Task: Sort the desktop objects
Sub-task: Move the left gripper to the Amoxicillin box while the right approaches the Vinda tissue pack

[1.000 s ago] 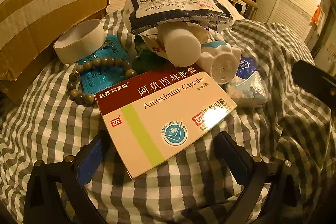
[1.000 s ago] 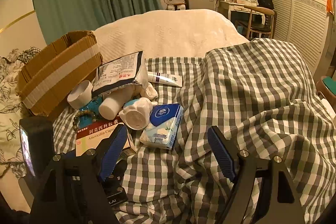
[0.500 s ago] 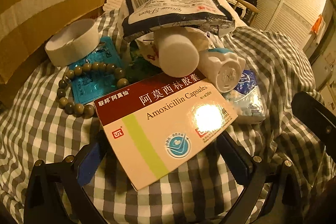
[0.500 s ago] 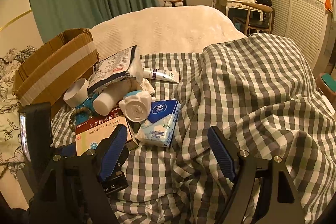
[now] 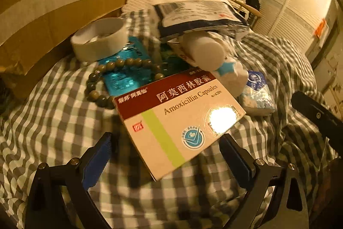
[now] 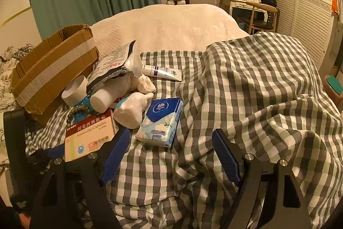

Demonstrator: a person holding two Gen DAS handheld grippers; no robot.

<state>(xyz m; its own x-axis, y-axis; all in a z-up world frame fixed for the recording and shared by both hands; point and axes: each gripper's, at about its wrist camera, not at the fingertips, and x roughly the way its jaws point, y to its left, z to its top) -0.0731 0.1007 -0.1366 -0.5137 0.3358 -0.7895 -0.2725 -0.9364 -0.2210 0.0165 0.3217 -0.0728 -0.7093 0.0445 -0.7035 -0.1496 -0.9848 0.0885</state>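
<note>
Left claw [image 5: 165, 156] was spread wide with the amoxicillin box [image 5: 180, 119] sitting right between its fingers on the checked bedspread [image 5: 53, 113], nothing gripped yet. I'd have squared up to the short sides before closing (it lay diagonal). Right claw [image 6: 169, 153] hung wide too, empty, near the tissue pack [image 6: 160, 121]; the cardboard box [image 6: 53, 65] was behind the pile.

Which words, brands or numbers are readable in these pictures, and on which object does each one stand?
"Amoxicillin Capsules" and "阿莫西林胶囊": on the amoxicillin box.
"Vinda": on the tissue pack.
Too small or blurred to read: the box's smaller print, the print on the paper pouch, the cream tube and the blue sachet.
</note>
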